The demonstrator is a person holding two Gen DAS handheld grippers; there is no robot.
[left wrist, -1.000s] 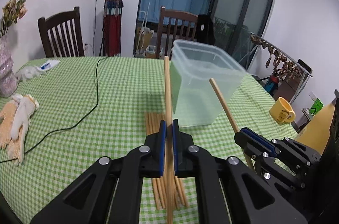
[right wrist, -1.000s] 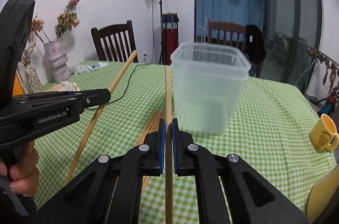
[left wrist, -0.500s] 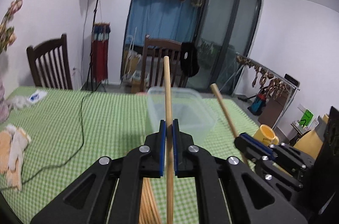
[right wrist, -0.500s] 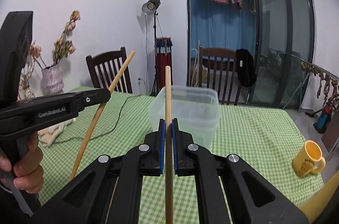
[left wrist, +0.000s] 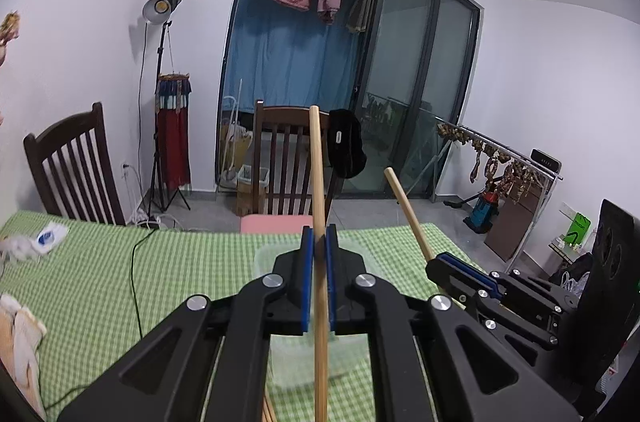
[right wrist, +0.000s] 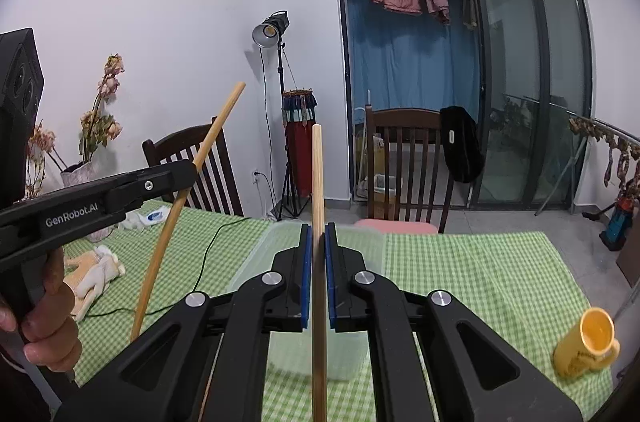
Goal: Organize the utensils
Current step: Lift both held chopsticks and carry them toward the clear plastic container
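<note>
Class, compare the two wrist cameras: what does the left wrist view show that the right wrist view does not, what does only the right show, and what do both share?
Only the left wrist view: the right gripper from the side, a black device with a display on the drying rack, more loose wooden chopsticks lying on the table.

Only the right wrist view: a yellow ceramic mug, a pale vase of dried flowers, the hand gripping the left gripper.

Both: the clear plastic container, green checked tablecloth, dark wooden chairs, studio lamp, and one wooden chopstick clamped in each gripper's shut jaws.
</note>
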